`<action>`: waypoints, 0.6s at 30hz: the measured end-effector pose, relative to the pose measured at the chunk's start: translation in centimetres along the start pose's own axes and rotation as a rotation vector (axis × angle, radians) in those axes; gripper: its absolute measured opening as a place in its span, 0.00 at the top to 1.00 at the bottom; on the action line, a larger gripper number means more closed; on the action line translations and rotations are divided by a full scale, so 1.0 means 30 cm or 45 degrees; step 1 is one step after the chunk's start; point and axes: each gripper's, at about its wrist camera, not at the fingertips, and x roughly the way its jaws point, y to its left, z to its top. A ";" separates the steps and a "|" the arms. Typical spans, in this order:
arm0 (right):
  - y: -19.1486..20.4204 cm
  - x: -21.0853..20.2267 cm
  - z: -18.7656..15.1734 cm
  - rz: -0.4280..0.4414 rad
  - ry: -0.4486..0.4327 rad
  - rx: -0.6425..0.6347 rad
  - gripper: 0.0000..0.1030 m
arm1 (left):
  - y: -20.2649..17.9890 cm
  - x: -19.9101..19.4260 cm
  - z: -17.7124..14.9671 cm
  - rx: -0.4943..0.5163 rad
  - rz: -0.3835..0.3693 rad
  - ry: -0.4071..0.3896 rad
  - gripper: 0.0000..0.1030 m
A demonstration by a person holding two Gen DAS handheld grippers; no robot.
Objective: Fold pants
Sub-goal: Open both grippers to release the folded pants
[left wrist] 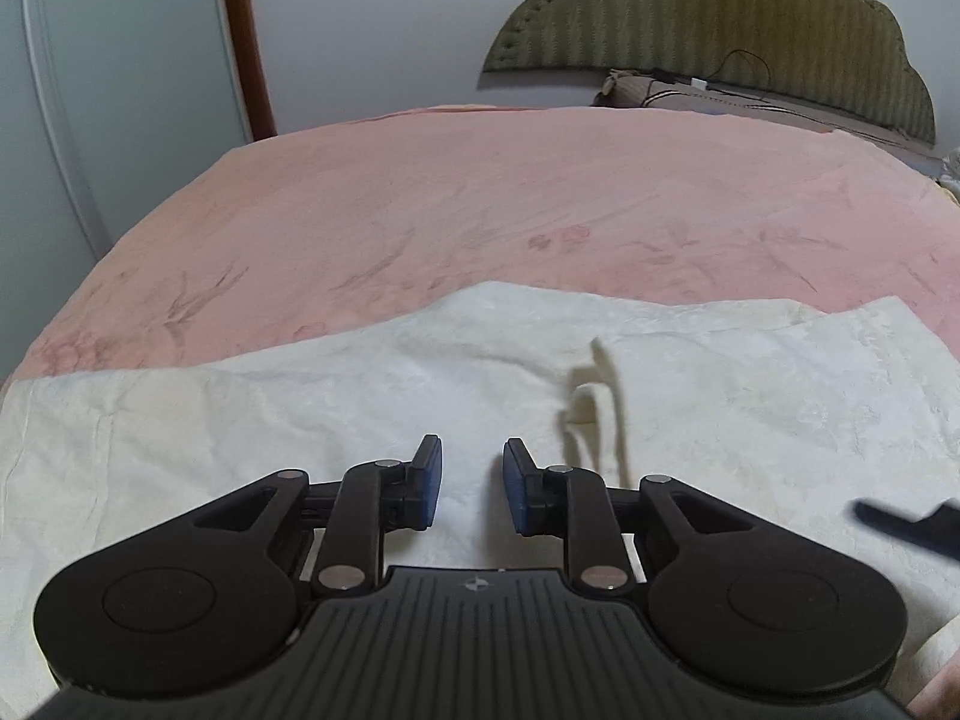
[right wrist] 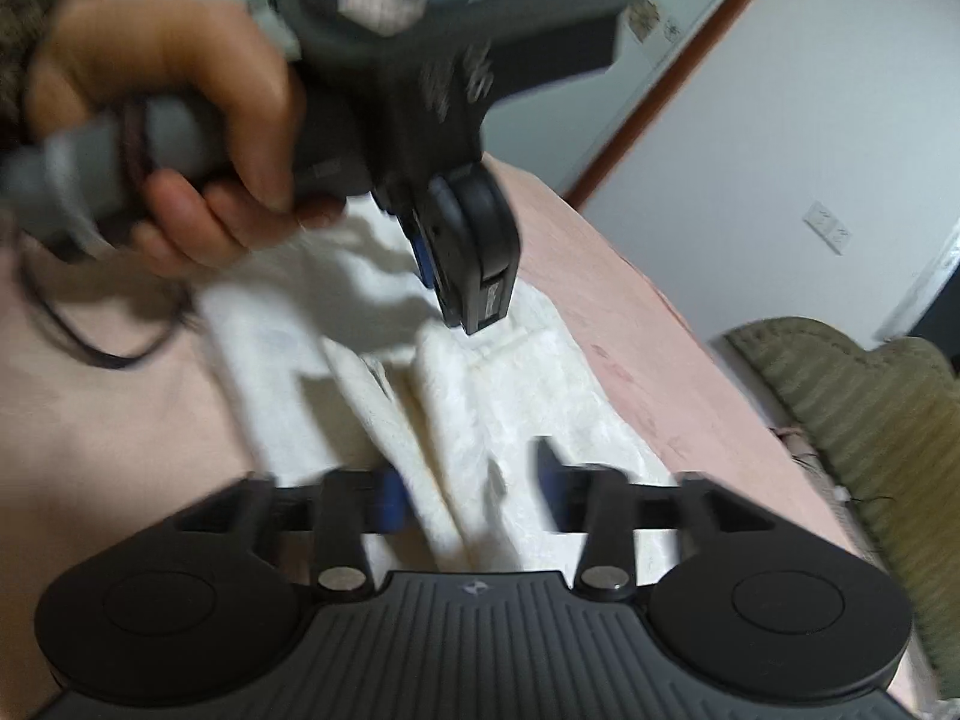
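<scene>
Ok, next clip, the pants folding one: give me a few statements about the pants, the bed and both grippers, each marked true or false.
1. The pants are white and lie on a pink bedsheet. True.
2. The left gripper is clamped on the pants. False: its jaws stand apart with nothing pinched between them.
3. The right gripper is open above the cloth. True.
4. The pants are folded into a small neat square. False: they lie spread out, with loose folds in the right wrist view.
5. A green padded headboard stands at the far end of the bed. True.
</scene>
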 end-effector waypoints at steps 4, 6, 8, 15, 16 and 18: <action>-0.080 -0.088 0.001 0.229 -0.139 0.135 0.32 | 0.027 -0.018 -0.008 -0.032 0.036 0.002 0.63; -0.126 -0.107 0.004 0.274 -0.195 0.255 0.32 | 0.039 -0.034 -0.009 -0.061 0.054 0.004 0.61; -0.143 -0.111 -0.002 0.227 -0.215 0.358 0.32 | 0.057 -0.049 -0.007 -0.102 0.031 0.007 0.60; -0.189 0.053 -0.045 0.153 0.039 0.490 0.32 | 0.075 -0.088 0.023 -0.157 -0.014 -0.007 0.56; -0.171 0.049 -0.046 0.166 0.028 0.461 0.32 | 0.069 -0.092 0.034 -0.163 -0.027 -0.015 0.56; -0.150 0.036 -0.038 0.160 -0.004 0.437 0.32 | 0.054 -0.092 0.064 -0.176 -0.085 -0.026 0.54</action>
